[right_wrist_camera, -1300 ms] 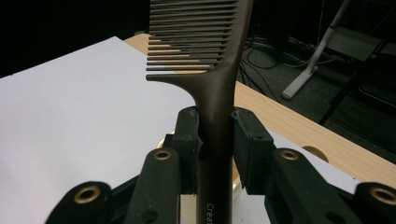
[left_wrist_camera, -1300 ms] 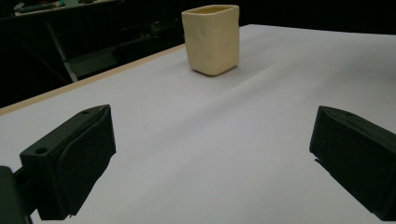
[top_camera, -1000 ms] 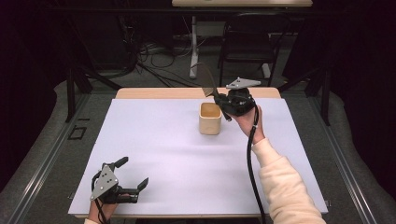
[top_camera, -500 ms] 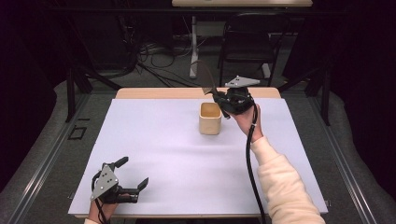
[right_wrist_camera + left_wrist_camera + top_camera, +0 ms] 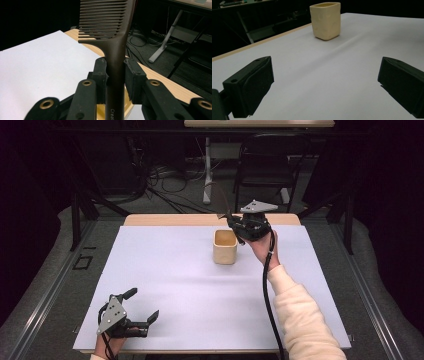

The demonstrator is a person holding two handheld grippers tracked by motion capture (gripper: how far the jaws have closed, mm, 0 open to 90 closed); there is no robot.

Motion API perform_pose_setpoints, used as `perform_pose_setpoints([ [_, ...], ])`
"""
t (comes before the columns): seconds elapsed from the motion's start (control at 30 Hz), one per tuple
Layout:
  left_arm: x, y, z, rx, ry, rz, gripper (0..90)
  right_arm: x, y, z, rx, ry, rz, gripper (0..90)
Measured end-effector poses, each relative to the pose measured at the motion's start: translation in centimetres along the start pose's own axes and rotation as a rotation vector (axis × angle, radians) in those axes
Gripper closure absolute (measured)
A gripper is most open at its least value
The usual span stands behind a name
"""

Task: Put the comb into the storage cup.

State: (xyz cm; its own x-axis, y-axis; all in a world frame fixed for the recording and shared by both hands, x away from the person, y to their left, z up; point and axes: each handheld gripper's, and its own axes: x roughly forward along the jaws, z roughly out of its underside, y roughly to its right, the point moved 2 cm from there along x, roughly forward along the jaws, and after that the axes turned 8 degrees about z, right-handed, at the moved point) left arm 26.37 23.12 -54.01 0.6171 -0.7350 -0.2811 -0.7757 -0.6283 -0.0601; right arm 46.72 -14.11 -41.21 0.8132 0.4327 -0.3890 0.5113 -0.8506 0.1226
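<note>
A cream square cup [image 5: 225, 251] stands upright on the white sheet at the far middle of the table; it also shows in the left gripper view [image 5: 325, 21]. My right gripper [image 5: 231, 221] hovers just behind and right of the cup, shut on the handle of a dark brown comb [image 5: 217, 200]. The comb [image 5: 107, 20] points up and away, teeth to the left, its handle clamped between the pads [image 5: 100, 75]. My left gripper [image 5: 142, 305] rests near the table's front left corner, its jaws open wide [image 5: 324, 85] and facing the cup with nothing between them.
A white sheet [image 5: 190, 285] covers most of the wooden table [image 5: 170, 220]. Behind the table are a dark chair [image 5: 265, 165], a table leg and cables on the floor. A black cable [image 5: 266, 290] trails from the right gripper along the sleeve.
</note>
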Motion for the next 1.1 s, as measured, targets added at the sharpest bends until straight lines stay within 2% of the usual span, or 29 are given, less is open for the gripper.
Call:
perform_pose_setpoints([
  [1.1, 0.0, 0.0, 0.0, -0.001, 0.001, -0.001, 0.2, 1.6, 0.0, -0.3, -0.002, 0.034, 0.023, 72.4],
])
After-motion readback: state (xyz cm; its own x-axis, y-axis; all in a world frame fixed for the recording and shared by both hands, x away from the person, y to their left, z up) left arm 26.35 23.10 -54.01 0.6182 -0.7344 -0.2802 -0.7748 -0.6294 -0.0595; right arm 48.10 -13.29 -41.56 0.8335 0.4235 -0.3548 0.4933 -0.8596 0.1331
